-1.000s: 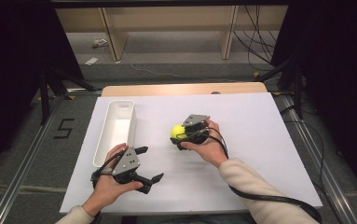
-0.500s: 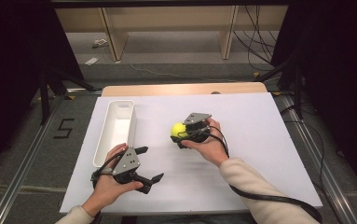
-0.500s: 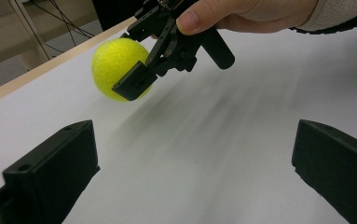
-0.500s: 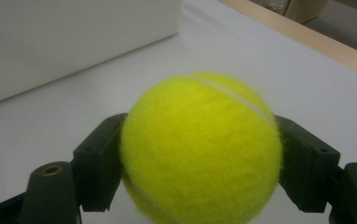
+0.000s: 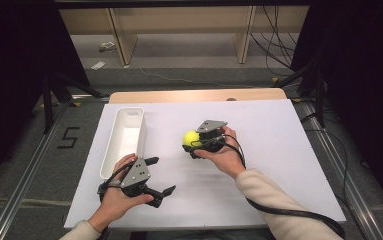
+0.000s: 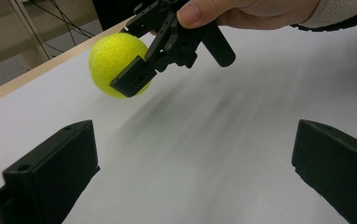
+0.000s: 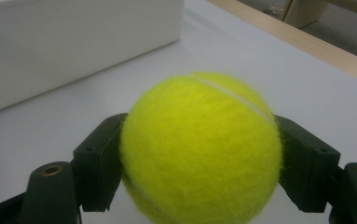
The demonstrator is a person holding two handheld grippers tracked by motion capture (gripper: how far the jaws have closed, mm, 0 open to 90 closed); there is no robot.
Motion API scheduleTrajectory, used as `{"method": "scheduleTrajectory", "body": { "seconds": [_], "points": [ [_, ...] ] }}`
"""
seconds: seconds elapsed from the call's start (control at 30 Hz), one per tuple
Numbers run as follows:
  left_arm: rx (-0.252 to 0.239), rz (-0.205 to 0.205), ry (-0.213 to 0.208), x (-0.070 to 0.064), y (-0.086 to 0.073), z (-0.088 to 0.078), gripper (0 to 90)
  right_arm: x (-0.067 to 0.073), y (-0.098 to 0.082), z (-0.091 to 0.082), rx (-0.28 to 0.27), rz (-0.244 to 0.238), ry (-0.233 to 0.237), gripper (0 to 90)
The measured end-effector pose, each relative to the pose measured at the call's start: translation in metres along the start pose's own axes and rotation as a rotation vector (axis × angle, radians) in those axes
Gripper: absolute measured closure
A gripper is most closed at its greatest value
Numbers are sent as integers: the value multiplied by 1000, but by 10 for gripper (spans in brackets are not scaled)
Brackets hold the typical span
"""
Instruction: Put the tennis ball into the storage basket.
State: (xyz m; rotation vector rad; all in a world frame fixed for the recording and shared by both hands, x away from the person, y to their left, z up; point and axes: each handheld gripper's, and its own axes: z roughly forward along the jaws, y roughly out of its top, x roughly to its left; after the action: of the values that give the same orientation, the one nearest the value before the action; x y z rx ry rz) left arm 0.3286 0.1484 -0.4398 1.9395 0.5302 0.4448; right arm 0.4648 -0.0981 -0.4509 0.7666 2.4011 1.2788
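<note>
the right gripper [image 5: 193, 143] has its jaws clamped on a yellow tennis ball [image 7: 202, 149], one jaw on each flank across the widest part, the ball just beyond the jaw tips and seemingly lifted a little off the white worktop [image 5: 279, 150]. the ball looks light, with a fuzzy felt skin and a pale curved seam; i judge it springy, grippy rather than slick, and best held across its middle as here (off-centre it could squirt out). ahead of these jaws stands a white, smooth, long tray [image 5: 124, 137]. the left gripper [image 5: 158, 176] has its jaws wide apart and empty, the ball well ahead of them.
</note>
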Motion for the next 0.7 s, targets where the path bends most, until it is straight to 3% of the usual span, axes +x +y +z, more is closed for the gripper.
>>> {"method": "scheduleTrajectory", "body": {
  "seconds": [0.7],
  "points": [
    [2, -2, -1, 0, 0, 1, 0, 3, 4, -3, -19, -1, 6, 258]
  ]
}}
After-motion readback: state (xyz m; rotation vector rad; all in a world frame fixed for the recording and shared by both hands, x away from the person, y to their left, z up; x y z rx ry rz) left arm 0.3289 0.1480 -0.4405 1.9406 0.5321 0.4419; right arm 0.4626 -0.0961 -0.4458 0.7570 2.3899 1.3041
